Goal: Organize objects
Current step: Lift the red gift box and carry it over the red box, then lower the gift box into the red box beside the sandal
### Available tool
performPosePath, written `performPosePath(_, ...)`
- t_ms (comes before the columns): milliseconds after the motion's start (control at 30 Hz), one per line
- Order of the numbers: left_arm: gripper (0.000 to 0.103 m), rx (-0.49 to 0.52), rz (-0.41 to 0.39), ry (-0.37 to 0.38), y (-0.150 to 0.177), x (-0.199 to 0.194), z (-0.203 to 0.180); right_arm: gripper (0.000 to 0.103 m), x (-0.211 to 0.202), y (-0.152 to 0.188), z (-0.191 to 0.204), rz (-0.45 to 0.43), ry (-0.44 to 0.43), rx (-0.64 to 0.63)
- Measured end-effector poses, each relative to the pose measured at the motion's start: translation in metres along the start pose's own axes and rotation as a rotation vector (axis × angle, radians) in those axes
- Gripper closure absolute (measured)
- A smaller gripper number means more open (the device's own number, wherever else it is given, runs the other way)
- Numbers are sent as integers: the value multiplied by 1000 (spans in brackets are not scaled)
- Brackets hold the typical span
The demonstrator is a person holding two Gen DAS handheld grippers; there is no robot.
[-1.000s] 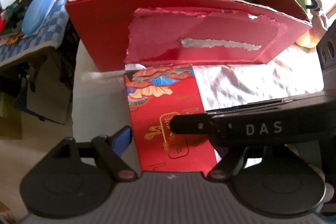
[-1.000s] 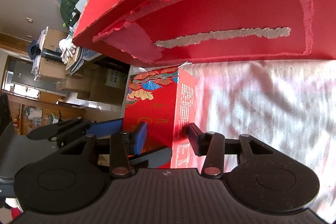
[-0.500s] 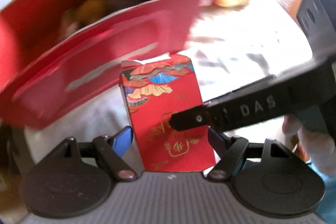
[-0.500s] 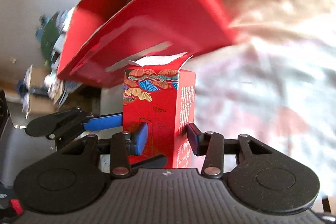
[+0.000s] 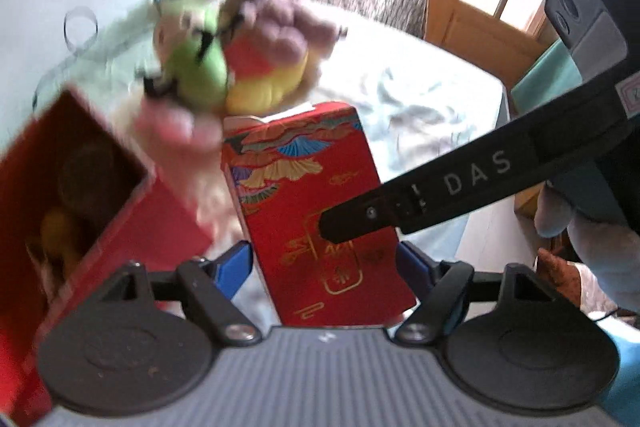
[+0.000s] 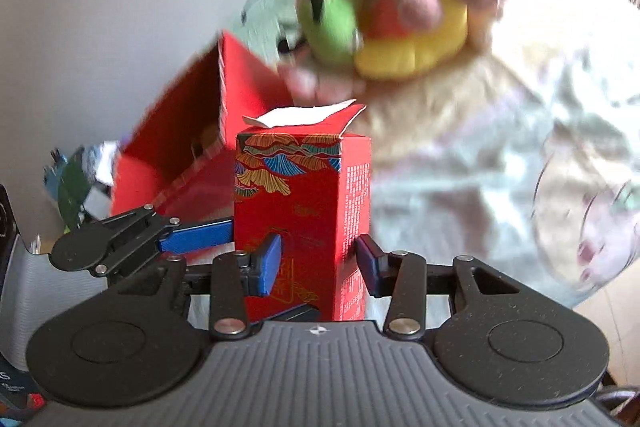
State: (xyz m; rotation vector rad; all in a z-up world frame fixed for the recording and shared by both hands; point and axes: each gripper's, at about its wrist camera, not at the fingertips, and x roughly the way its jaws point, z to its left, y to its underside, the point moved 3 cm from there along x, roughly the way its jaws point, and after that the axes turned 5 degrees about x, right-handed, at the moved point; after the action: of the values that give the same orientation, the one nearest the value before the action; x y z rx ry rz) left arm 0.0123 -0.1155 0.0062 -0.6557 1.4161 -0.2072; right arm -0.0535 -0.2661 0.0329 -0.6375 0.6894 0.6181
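We've got the small red carton [image 6: 300,219] pinched by both grippers, left [image 5: 324,267] w/ fingers wide across its face, right [image 6: 318,263] narrower across its side, prob. to steady it toward the big red box [image 5: 80,195].

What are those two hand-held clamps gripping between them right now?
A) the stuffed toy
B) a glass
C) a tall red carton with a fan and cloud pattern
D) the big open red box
C: the tall red carton sits between the right gripper pads, and the left gripper clamps its wider faces; the stuffed toy lies behind on the cloth.
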Motion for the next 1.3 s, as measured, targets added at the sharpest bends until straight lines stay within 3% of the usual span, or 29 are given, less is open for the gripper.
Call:
performPosePath(200, 25, -7, -142, -79, -37, -36, 16, 58, -17, -32, 42, -128, -48, -121)
performPosePath(400, 25, -82, -217, -225, -37, -75, 61, 58, 4, -63, 93, -128, -156, -255)
performPosePath(600, 25, -205, -191, -361, -5, -93, 118, 58, 73, -75, 148, -12, -235, -347)
performPosePath(900, 25, -436, -51, -393, 59, -67, 199, 59, 189, -65, 194, 247, -203, -402)
performPosePath(1300, 25, -525, 85, -451, 95, -35, 239, 56, 249, -53, 228, 505, -165, -495)
